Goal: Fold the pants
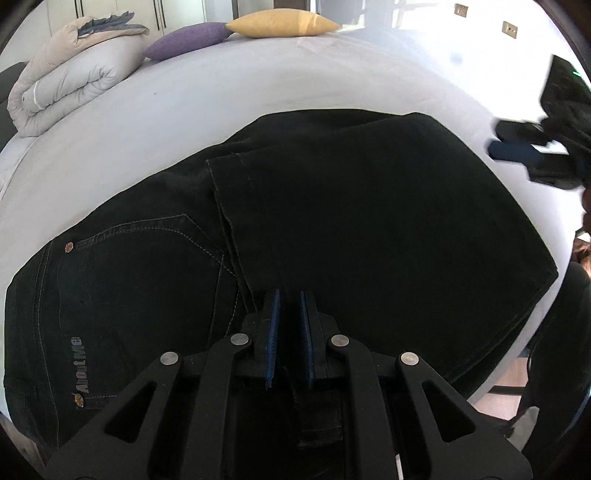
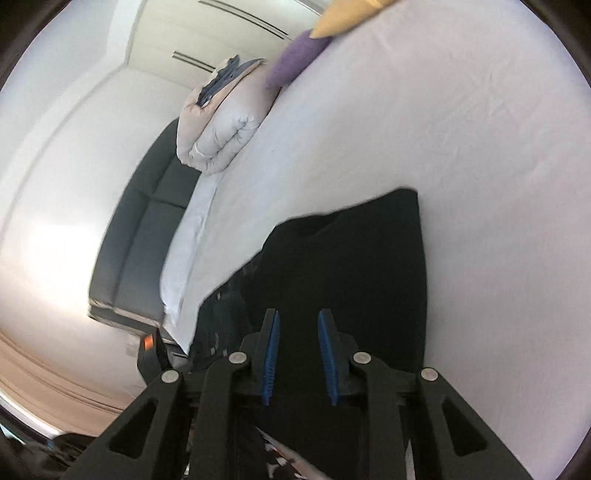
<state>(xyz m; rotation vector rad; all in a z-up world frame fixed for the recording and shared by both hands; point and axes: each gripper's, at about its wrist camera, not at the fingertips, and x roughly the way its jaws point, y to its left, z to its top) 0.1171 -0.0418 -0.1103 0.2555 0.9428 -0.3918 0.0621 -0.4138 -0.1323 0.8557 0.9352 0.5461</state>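
Blurring right view | pants [image 1: 369,206] bottom edge hidden by gripper frame

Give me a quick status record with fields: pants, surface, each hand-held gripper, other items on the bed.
pants: black jeans lying flat, leg end folded over the seat, back pocket showing
surface: bed with pale sheet
left hand-held gripper: shut, over the near edge of the jeans; a grip on cloth cannot be told
right hand-held gripper: jaws apart, over the jeans, nothing pinched
other items: rolled duvet, purple cushion, yellow cushion at the far end
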